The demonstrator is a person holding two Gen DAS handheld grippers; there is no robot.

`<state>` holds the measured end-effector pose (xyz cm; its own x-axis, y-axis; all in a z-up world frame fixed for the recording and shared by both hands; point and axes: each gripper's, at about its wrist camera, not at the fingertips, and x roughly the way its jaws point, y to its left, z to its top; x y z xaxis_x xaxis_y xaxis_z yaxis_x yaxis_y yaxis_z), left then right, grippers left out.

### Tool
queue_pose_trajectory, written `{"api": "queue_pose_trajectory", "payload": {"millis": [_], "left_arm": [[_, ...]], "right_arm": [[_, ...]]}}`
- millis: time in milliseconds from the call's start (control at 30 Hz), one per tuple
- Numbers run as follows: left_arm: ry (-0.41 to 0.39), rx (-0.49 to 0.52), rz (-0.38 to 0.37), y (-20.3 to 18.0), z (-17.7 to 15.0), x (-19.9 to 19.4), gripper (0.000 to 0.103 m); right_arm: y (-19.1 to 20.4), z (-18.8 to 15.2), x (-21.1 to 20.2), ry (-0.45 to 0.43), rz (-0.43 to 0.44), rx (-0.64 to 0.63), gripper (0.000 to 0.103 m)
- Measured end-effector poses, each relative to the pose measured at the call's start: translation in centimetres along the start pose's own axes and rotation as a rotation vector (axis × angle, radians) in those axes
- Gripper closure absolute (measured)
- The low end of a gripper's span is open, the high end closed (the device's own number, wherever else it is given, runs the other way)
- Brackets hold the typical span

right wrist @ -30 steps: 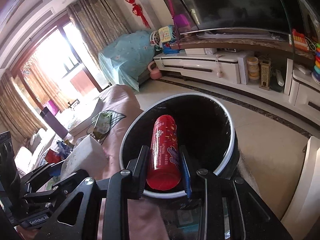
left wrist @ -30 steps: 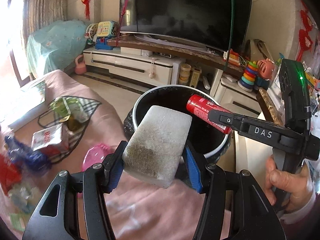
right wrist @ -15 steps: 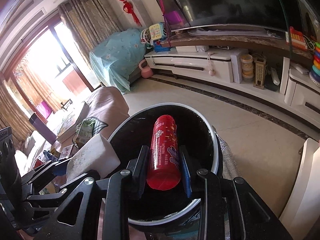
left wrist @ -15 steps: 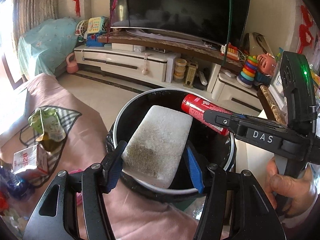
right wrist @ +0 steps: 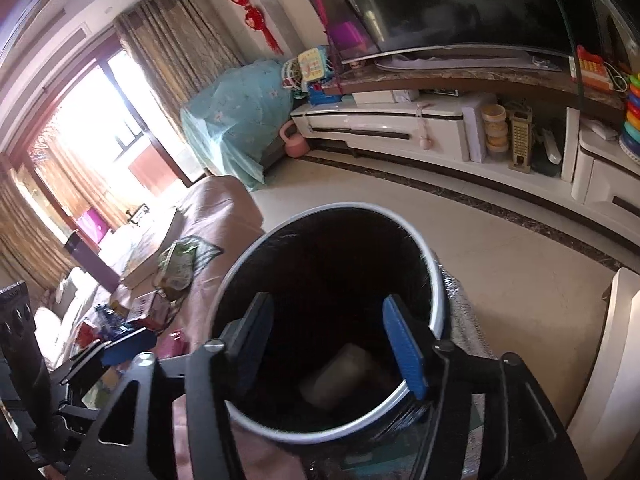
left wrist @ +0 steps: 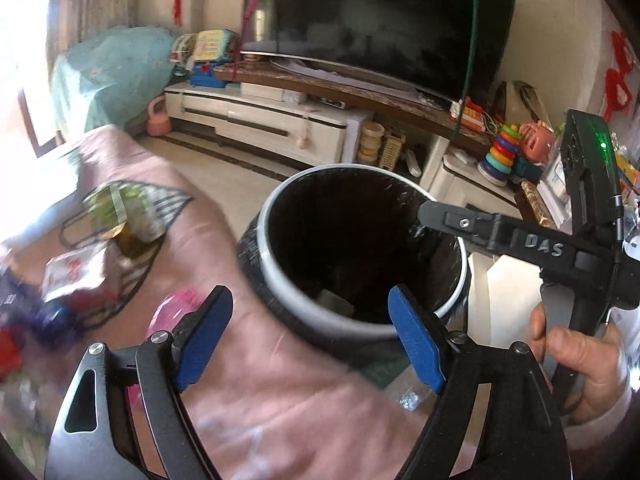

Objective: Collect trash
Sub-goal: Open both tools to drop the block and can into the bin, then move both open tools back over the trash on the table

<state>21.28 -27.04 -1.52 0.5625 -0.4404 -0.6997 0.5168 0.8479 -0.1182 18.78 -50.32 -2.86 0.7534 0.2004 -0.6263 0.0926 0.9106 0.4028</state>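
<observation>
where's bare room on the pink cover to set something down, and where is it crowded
Free: the pink cover between the left gripper and the trash bin. Crowded: its far left side, with the green packet, red-and-white carton and blurred wrappers.

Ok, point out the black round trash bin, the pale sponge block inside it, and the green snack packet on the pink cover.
Black round trash bin (right wrist: 438, 300): right wrist view, white rim.
Pale sponge block (right wrist: 340, 376): right wrist view, top face.
Green snack packet (left wrist: 120, 216): left wrist view, packet middle.
</observation>
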Motion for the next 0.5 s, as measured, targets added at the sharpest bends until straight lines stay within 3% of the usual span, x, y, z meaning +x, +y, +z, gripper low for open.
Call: {"api": "queue_pose_trajectory", "payload": {"millis": [67, 167, 500], "left_arm": [[-0.010, -0.027, 0.002, 0.9, -1.2, -1.4, 0.020], [-0.027, -0.056, 0.021, 2.4, -3.2, -3.5, 0.020], [-0.082, -0.193, 0.115, 8.7, -9.0, -10.0, 0.020]], "right_arm": [[0.9, -0.6, -0.5, -0.010, 0.009, -0.006, 0.022], [3.1, -2.3, -1.3, -0.015, 0.024, -0.022, 0.011], [9.8, -7.5, -1.9, 0.033, 0.095, -0.100, 0.006]]}}
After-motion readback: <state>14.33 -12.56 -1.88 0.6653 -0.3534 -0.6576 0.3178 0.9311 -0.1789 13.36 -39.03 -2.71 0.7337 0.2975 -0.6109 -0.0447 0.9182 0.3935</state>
